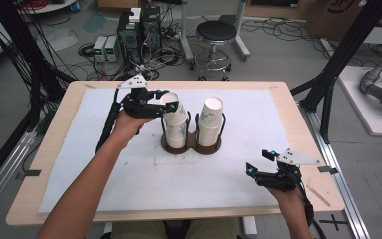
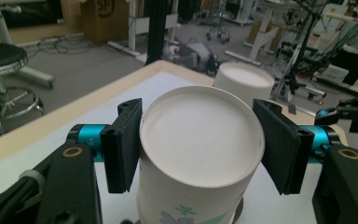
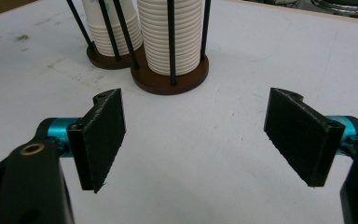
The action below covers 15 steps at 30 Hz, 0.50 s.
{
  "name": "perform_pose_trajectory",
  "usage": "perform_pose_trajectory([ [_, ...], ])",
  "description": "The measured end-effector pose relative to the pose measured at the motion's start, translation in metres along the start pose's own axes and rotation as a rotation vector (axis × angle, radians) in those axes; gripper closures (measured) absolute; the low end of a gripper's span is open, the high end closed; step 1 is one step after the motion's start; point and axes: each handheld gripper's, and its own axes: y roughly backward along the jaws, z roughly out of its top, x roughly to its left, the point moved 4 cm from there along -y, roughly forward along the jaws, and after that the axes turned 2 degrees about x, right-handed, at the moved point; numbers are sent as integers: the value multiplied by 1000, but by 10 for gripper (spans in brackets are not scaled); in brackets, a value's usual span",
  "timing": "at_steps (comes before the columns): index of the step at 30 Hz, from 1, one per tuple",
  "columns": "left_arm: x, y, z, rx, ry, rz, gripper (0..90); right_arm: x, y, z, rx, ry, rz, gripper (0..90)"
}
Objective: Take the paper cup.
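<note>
Left gripper (image 2: pixel 200 149) clamped on top cup (image 2: pixel 198 158) of left stack, right gripper (image 3: pixel 196 140) wide, empty, at 5 o'clock on tabletop (image 1: pixel 54 149)

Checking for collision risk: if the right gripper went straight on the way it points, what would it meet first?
Probably the near cup stack in its holder. The open right gripper has bare cloth between; depth is unclear.

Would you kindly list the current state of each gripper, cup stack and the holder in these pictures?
left gripper: shut on the top cup.
top cup: upside down, clamped at the left stack's top.
left stack: upright in the holder.
right stack: upright in the holder, untouched.
holder: standing on the white mat.
right gripper: open, holding nothing.
</note>
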Motion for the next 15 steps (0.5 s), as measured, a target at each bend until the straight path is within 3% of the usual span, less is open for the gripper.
perform_pose_trajectory([
  [8, -2, 22, 22, -62, 1, -1, 364, 0, 0, 0, -1, 1, -2, 211],
  [15, -3, 42, 28, -80, 4, 4, 365, -1, 0, 0, -1, -11, -3, 212],
])
